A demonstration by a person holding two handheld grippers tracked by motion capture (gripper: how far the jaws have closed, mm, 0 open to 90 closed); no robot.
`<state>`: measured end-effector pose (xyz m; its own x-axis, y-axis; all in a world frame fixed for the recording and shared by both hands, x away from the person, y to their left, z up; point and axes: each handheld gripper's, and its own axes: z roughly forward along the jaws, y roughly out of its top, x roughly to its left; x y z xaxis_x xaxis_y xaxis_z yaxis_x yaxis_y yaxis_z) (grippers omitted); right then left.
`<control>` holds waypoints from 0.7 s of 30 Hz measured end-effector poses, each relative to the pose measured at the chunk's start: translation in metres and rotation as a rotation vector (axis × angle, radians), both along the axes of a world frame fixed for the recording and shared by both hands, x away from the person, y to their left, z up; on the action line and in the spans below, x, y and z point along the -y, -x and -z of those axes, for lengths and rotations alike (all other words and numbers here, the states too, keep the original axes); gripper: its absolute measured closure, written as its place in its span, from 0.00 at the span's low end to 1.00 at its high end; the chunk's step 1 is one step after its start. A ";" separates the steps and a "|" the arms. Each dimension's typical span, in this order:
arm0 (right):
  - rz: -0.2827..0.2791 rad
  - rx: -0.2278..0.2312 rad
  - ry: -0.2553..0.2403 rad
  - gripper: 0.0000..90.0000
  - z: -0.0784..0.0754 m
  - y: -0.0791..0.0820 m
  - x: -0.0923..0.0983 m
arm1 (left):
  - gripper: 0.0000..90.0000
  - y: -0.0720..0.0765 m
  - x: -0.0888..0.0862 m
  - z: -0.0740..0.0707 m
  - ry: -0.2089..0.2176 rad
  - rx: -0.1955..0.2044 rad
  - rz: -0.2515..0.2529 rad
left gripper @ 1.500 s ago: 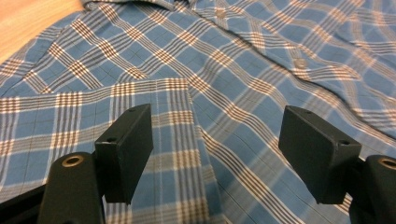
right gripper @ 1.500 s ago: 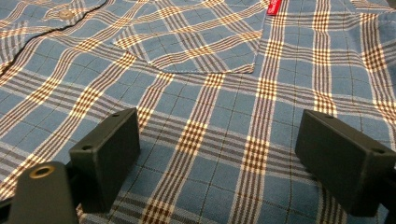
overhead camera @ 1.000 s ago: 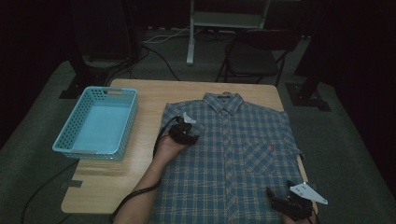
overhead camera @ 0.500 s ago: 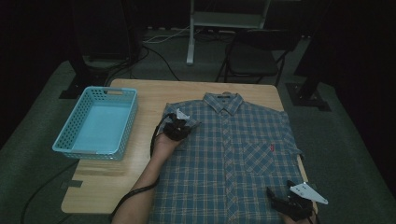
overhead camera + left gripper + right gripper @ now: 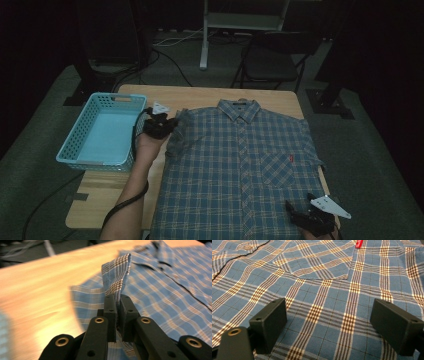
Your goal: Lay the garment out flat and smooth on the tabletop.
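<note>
Shirt sleeve (image 5: 117, 275) pinched between left gripper (image 5: 116, 305) jaws.

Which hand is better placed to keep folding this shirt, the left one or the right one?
Left. The left gripper is shut on the shirt's sleeve, lifted off the table. The right gripper is open above the shirt near its hem, gripping nothing.
</note>
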<state>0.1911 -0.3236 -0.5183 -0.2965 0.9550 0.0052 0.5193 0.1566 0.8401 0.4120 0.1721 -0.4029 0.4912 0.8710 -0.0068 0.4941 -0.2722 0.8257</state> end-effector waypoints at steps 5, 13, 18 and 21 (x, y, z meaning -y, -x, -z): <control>0.001 0.000 0.000 0.15 0.000 0.000 0.000 | 0.76 0.010 -0.046 -0.013 0.002 0.017 -0.206; 0.002 0.002 0.001 0.15 0.000 -0.001 0.000 | 0.40 0.035 -0.088 -0.004 0.171 -0.059 -0.244; 0.003 0.002 0.001 0.15 0.000 -0.001 0.000 | 0.34 0.060 -0.087 0.001 0.188 -0.033 -0.204; 0.004 0.002 0.001 0.15 0.000 -0.001 0.000 | 0.29 0.074 -0.083 0.001 0.181 -0.020 -0.180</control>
<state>0.1918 -0.3233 -0.5184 -0.2930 0.9561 0.0039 0.5180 0.1553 0.8412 0.3379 0.2556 -0.4044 0.3261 0.9282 -0.1790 0.5378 -0.0265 0.8426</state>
